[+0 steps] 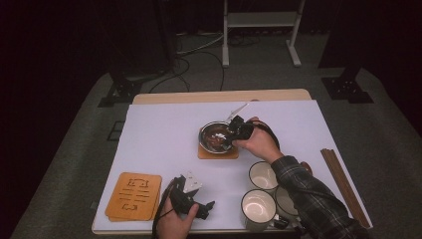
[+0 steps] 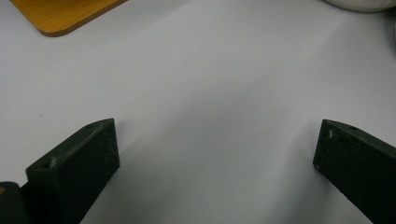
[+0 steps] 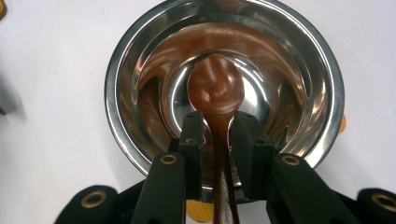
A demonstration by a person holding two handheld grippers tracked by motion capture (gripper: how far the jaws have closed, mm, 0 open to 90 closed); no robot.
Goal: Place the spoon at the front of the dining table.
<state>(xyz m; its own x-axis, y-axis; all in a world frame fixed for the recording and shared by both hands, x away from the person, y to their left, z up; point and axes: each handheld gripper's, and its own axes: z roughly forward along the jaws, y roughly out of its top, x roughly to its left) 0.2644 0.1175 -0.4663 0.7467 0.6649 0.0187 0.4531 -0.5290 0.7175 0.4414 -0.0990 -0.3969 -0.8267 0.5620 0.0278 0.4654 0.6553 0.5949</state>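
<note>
A steel bowl [image 3: 140, 79] stands on a wooden coaster [image 1: 218, 152] at the middle of the white mat. A shiny spoon [image 3: 215, 88] rests with its head in the bowl's bottom, and its handle [image 1: 239, 111] sticks out past the far rim. My right gripper [image 3: 219, 122] reaches over the bowl's near rim with its jaws on either side of the spoon's neck. A thin gap shows on each side, so the pads do not press on it. My left gripper [image 1: 211, 204] hovers low over the bare mat near the front edge, jaws wide apart and empty [image 2: 217, 135].
Three white mugs [image 1: 262, 175] [image 1: 259, 205] [image 1: 286, 199] cluster at the front right, under my right forearm. A stack of wooden coasters [image 1: 134, 195] lies at the front left. Brown chopsticks [image 1: 343, 184] lie along the mat's right edge.
</note>
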